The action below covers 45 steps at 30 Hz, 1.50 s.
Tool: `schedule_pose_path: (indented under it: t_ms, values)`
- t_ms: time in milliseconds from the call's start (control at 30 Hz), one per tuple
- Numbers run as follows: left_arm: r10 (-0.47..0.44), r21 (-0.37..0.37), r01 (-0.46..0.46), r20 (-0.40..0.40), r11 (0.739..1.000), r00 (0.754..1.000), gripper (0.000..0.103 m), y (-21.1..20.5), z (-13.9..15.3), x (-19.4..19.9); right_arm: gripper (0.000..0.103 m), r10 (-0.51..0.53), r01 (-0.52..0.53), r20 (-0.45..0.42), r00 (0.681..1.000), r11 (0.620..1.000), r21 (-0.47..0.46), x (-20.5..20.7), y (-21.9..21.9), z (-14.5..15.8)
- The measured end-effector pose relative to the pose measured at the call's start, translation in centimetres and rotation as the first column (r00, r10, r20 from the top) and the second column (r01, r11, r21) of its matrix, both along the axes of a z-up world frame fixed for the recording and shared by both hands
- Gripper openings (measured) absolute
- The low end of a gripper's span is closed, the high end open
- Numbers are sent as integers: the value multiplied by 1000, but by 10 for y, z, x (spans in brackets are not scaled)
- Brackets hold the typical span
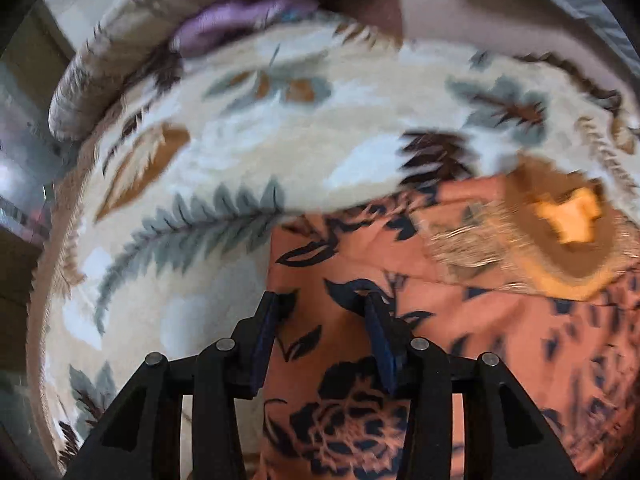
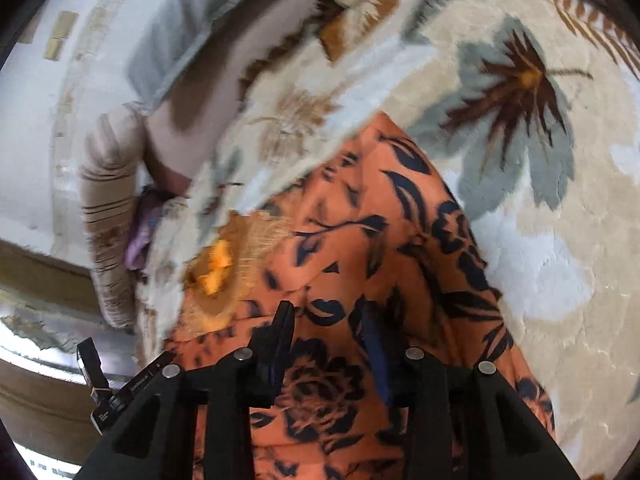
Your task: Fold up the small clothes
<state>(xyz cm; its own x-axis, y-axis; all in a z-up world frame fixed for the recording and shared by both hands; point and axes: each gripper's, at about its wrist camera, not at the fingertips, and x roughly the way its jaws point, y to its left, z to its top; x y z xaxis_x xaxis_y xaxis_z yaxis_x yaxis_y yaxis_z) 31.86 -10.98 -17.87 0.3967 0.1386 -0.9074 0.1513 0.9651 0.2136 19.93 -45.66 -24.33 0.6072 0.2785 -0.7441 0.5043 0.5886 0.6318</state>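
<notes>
An orange garment with a dark floral print [image 1: 400,280] lies on a cream leaf-patterned rug [image 1: 240,160]. My left gripper [image 1: 322,300] is open just above the garment's left edge, its fingers [image 1: 266,332] astride the cloth. In the right wrist view the same garment [image 2: 360,240] stretches away from me, and my right gripper [image 2: 326,314] is open over it, not pinching cloth. A tan patch with an orange butterfly shape [image 1: 568,220] lies at the garment's far end; it also shows in the right wrist view [image 2: 218,268].
A purple cloth [image 1: 240,16] lies at the rug's far rim beside a rolled-up rug edge [image 1: 88,88]. A person's leg [image 2: 188,136] rests on the rug. A small black device [image 2: 100,384] shows at lower left in the right wrist view.
</notes>
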Motion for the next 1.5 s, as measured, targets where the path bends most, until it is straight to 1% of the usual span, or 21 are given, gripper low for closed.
schedule_pose_path:
  t_ms: [67,133,200,300,367,433,500,600,700,800,867,933,1000,1067,1100,1133,1167,1200,1233,1367,1500]
  values:
    - [11,-19,-11,28,1000,1000,51,6,3,-5,38,1,-1,10,1000,1000,4,-1,0,3]
    - [-9,-14,9,24,1000,1000,51,7,10,-15,39,26,-25,23,999,1000,-17,-1,6,11]
    - [-26,-32,27,43,999,999,50,12,21,-31,39,68,-69,59,996,998,9,-1,13,15]
    - [-43,-92,48,60,995,997,50,18,33,-56,39,206,-210,117,972,977,28,6,40,23]
    - [-60,-93,65,55,994,997,50,21,30,-73,39,299,-306,136,945,951,37,10,64,23]
    - [-76,-61,78,34,995,997,51,21,19,-81,39,373,-381,125,919,923,45,13,84,18]
    - [-74,-34,75,26,997,997,52,25,8,-89,39,460,-461,18,888,887,26,17,104,3]
    - [-47,-62,48,19,997,999,52,32,18,-102,38,456,-457,32,889,890,4,12,106,6]
    - [-66,-93,69,39,993,997,52,40,32,-118,40,451,-451,71,890,892,-10,3,104,15]
    - [-93,-62,96,47,993,995,52,48,35,-137,40,469,-468,55,881,883,-28,-1,112,13]
    - [-78,-38,78,9,996,997,52,55,27,-142,39,464,-461,42,885,885,-59,-7,117,9]
    - [-37,-79,35,-18,996,999,52,69,25,-149,38,459,-454,49,887,887,-82,-15,118,15]
    - [-22,-130,21,-4,991,1000,52,82,33,-164,39,456,-449,63,888,888,-96,-27,120,25]
    - [-33,-146,36,20,989,999,52,92,40,-180,40,455,-448,102,885,890,-88,-42,120,35]
    - [-37,-154,41,27,987,999,52,97,42,-188,42,455,-447,123,882,890,-87,-49,121,40]
    - [-40,-169,45,34,985,999,53,103,45,-197,50,454,-446,136,880,891,-87,-55,119,42]
    - [-39,-186,46,39,982,998,55,109,47,-208,67,449,-441,158,880,894,-85,-64,121,45]
    - [-35,-200,44,47,979,998,61,115,48,-218,68,447,-439,171,878,895,-80,-72,123,45]
    - [-31,-209,42,56,977,998,63,120,48,-224,68,452,-447,179,874,892,-72,-82,128,44]
    - [-4,-267,32,105,963,994,63,142,47,-255,68,476,-465,162,865,880,-101,-112,148,40]
    - [-34,-320,82,154,944,988,63,148,43,-277,68,465,-448,186,866,885,-124,-141,155,43]
